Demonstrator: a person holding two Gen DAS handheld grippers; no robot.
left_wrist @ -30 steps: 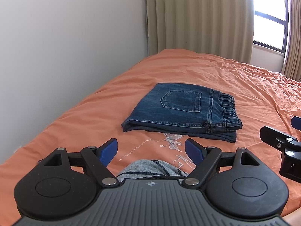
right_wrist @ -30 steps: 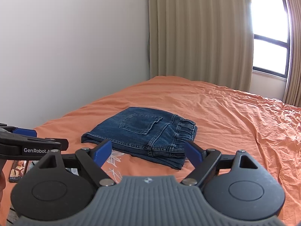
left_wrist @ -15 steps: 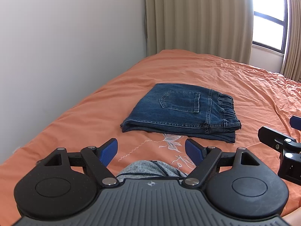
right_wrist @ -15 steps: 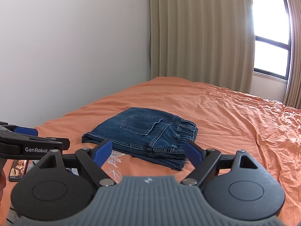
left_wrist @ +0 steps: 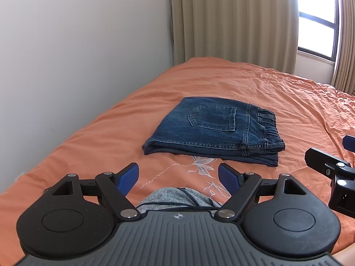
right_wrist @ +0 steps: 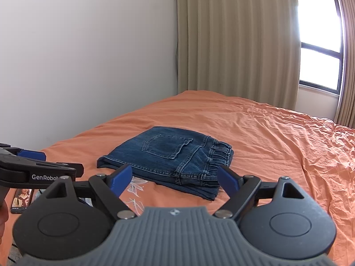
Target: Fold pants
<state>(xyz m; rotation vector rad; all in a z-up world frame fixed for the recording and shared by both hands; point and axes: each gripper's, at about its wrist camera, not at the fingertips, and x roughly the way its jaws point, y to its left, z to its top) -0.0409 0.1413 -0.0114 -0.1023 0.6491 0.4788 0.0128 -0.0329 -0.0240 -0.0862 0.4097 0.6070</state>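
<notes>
The blue denim pants point(left_wrist: 215, 130) lie folded into a compact rectangle on the orange bed point(left_wrist: 277, 93), back pocket up and waistband to the right. They also show in the right wrist view point(right_wrist: 170, 159). My left gripper point(left_wrist: 178, 178) is open and empty, held back from the pants and above the bed's near edge. My right gripper point(right_wrist: 175, 178) is open and empty, also short of the pants. Each gripper shows in the other's view: the right one point(left_wrist: 328, 166) at the right edge, the left one point(right_wrist: 37, 173) at the left edge.
A grey garment point(left_wrist: 177, 200) lies just under the left gripper at the bed's near edge. A phone point(right_wrist: 21, 200) lies at the lower left. A white wall point(left_wrist: 77, 55) runs along the bed's left side. Beige curtains point(left_wrist: 233, 22) and a window point(right_wrist: 319, 62) stand behind.
Both grippers have drawn back and risen slightly, so the pants sit a little farther off. The pants have not moved and both grippers stay open.
</notes>
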